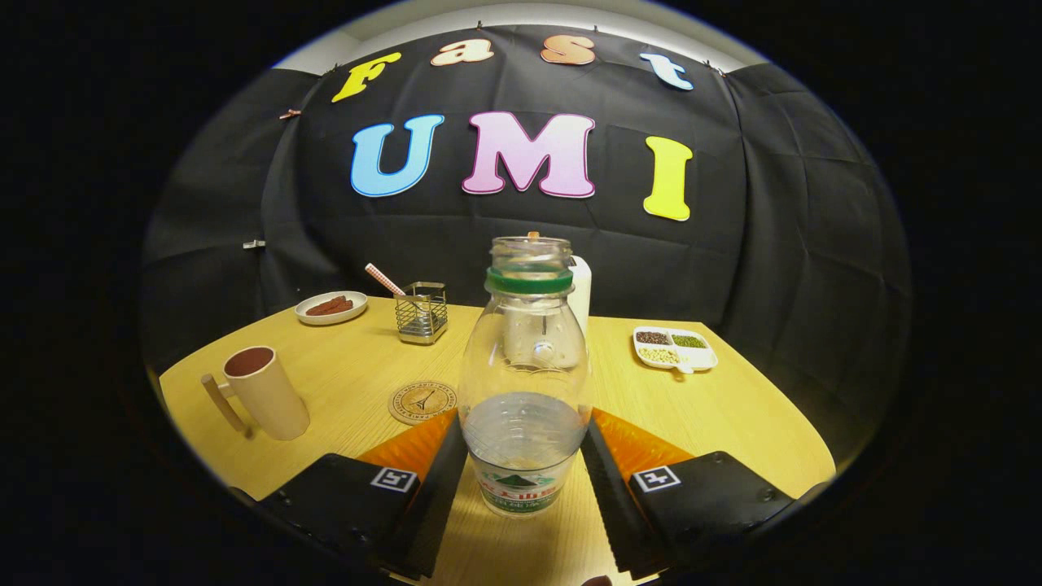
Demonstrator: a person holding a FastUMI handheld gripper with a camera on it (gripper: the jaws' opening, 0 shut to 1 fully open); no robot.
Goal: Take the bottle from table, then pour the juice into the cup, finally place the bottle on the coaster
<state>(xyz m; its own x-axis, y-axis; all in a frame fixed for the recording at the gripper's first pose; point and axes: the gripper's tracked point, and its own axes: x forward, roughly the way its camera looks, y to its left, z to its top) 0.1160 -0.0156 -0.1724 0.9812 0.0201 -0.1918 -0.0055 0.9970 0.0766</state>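
Note:
A clear plastic bottle (525,358) with a green neck ring and no cap stands upright between my fingers, its lower part holding clear liquid. My gripper (523,443) is shut on it, both pads (446,468) pressing its lower sides. Whether its base rests on the table or hangs just above it I cannot tell. A beige cup (262,396) with a handle stands left of my fingers, its inside dark. A round cork coaster (422,402) lies on the wooden table (716,415) between the cup and the bottle, just ahead of my left finger.
Toward the back of the table are a white plate (331,308) with brown food, a wire holder (422,313) with a striped straw, and a white container (580,293) behind the bottle. A divided dish (674,348) of beans sits at the right.

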